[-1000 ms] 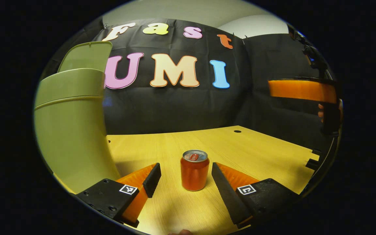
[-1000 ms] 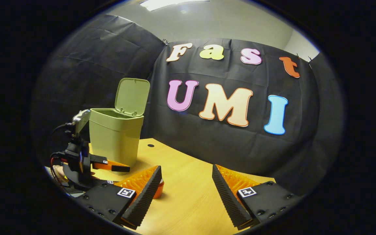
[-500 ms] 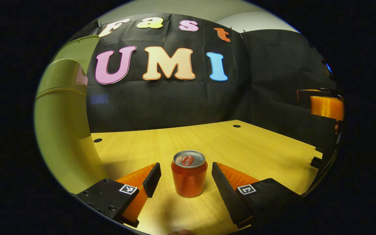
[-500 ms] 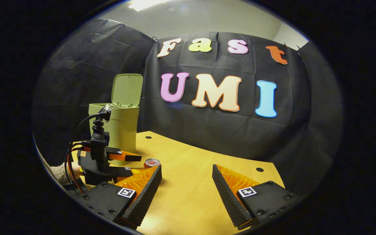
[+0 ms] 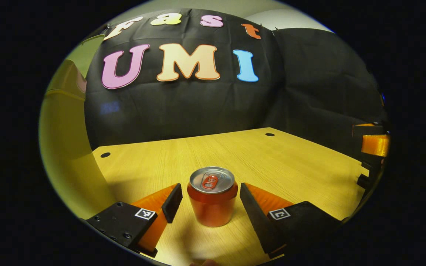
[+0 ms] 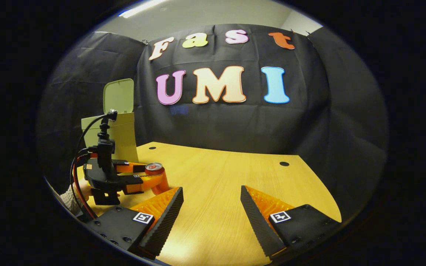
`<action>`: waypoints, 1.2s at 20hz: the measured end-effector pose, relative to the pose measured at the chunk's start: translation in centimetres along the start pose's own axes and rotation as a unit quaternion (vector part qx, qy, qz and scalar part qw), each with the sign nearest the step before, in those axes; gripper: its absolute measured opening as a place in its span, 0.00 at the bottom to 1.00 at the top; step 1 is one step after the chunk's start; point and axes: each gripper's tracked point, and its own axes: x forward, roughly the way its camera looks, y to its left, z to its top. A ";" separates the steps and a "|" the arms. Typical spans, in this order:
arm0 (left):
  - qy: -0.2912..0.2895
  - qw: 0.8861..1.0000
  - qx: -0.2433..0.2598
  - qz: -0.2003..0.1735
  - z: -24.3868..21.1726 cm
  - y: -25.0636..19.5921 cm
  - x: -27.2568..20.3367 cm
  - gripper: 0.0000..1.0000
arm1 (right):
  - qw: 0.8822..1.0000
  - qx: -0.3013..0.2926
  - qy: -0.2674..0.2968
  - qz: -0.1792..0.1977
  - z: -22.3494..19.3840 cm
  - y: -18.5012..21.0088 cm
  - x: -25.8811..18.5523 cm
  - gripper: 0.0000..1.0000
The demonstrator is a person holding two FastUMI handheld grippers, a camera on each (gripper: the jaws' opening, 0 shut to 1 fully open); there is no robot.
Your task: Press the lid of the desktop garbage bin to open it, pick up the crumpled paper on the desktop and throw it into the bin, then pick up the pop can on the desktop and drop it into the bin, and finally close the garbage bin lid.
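A red pop can stands upright on the wooden table, between the fingers of my left gripper. That gripper is open, with a small gap on each side of the can. In the right gripper view the left gripper reaches around the can from the left, held by a hand. The green bin stands behind it with its lid upright and open. My right gripper hovers open over the table with nothing between its fingers.
The bin's wall curves close along the left of the left gripper view. The right gripper shows at that view's right edge. The table has small round holes near its back edge, in front of the black cloth wall.
My left gripper has moved forward so the can now sits between its fingers, and the bin has slid out to the left. My right gripper has drawn away to the right and lower.
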 end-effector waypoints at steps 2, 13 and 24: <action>0.007 1.000 0.002 0.001 -0.3 0.0 0.5 0.95 | 1.000 0.024 -0.002 0.000 -0.7 -0.4 -0.1 0.98; 0.020 1.000 0.003 0.008 -0.8 0.5 0.5 0.80 | 0.999 0.040 0.005 -0.017 -2.0 -1.3 0.7 0.96; -0.031 0.999 0.005 -0.018 6.0 -0.5 -2.1 0.79 | 0.999 0.038 0.017 -0.017 -2.3 -1.5 0.6 0.96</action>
